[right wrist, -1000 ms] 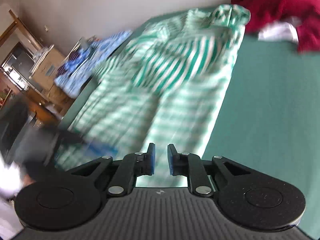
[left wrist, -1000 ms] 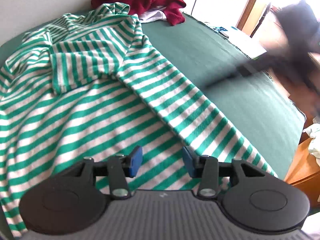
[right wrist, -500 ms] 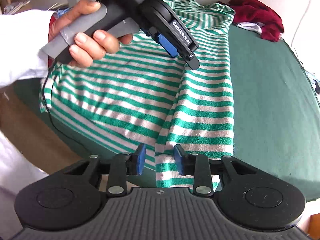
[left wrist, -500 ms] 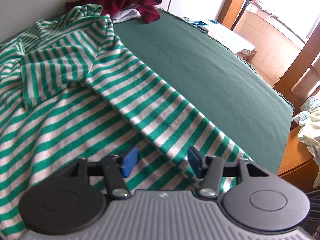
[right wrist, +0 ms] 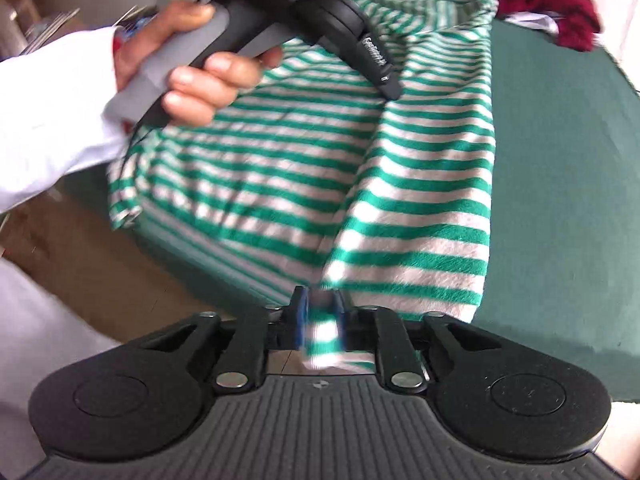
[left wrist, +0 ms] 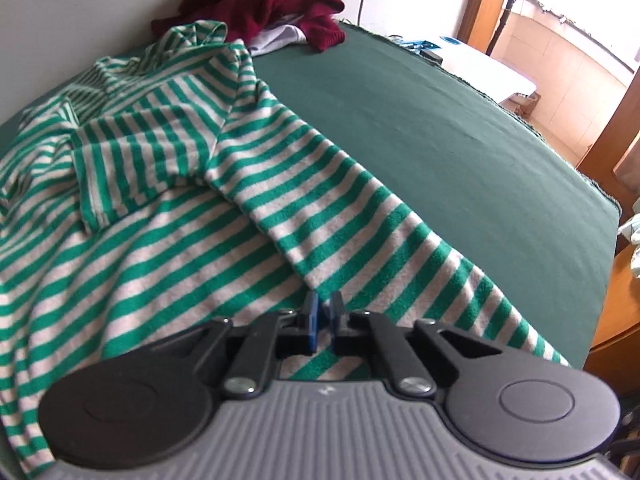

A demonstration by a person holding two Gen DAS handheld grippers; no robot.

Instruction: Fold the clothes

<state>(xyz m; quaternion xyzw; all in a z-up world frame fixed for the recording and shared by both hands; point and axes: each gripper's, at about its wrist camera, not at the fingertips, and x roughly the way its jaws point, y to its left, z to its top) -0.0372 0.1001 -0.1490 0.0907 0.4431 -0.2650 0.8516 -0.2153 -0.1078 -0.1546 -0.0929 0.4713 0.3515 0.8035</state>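
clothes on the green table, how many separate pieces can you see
3: striped shirt spread across the near side, dark red garment bunched at the far edge, white piece partly under it; more may be hidden.

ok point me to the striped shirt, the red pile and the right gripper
striped shirt (left wrist: pixel 168 248), left wrist view, on its flat body panel
red pile (left wrist: pixel 264 4), left wrist view, on the crumpled middle
right gripper (right wrist: pixel 320 314), right wrist view, between its fingertips, on the pinched hem

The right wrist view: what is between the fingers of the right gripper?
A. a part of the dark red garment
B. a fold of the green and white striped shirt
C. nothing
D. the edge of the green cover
B: in the right wrist view the right gripper has a bunched fold of the striped shirt pinched between its blue fingers.
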